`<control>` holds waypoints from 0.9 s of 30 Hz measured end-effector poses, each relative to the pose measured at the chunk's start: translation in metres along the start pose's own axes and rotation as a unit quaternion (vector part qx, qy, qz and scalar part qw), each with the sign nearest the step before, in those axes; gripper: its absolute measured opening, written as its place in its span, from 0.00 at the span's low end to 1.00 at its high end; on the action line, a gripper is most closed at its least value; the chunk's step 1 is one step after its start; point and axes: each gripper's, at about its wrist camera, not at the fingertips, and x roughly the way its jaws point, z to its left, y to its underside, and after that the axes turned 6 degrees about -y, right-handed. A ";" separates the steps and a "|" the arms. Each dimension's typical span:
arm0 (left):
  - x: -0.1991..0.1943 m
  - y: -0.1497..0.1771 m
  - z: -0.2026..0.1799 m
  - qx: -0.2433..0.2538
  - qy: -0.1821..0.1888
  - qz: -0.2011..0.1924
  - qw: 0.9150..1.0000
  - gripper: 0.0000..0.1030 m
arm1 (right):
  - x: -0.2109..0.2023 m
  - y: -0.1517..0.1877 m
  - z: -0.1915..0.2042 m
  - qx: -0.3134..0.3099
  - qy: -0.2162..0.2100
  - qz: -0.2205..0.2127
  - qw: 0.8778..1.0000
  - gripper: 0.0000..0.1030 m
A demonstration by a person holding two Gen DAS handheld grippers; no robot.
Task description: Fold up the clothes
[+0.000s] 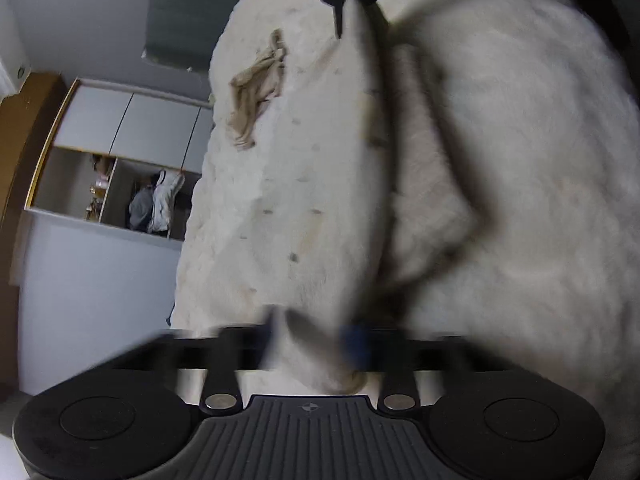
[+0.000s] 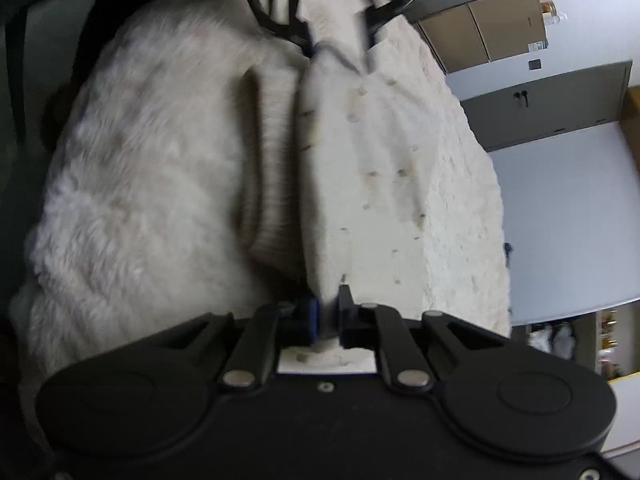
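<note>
Over the fluffy white blanket (image 2: 132,184) spread on the bed, a cream garment scattered with small tan marks (image 2: 372,184) hangs stretched between two black handheld tongs. The right gripper (image 2: 326,316) pinches one end of its folded edge, jaws closed on the cloth. The left gripper (image 1: 310,344) looks closed on the other end, though blur softens the view there. Near the blanket's far edge lies a crumpled beige cloth (image 1: 258,88), well apart from the garment.
</note>
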 end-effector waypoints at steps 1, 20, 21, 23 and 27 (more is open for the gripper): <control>0.001 -0.002 0.021 -0.027 0.021 0.002 0.999 0.05 | -0.005 0.001 -0.028 0.018 -0.017 -0.010 1.000 0.06; 0.262 0.118 0.281 -0.588 0.194 0.187 0.763 0.56 | 0.137 0.063 -0.336 0.424 -0.065 -0.070 0.901 0.31; 0.252 0.121 0.266 -0.588 0.209 0.188 0.758 0.56 | 0.137 0.064 -0.315 0.440 -0.082 -0.071 0.891 0.31; 0.211 0.129 0.215 -0.605 0.267 0.188 0.727 0.56 | 0.139 0.071 -0.269 0.486 -0.124 -0.069 0.862 0.31; 0.162 0.132 0.152 -0.635 0.308 0.191 0.683 0.60 | 0.142 0.103 -0.197 0.616 -0.184 -0.063 0.763 0.31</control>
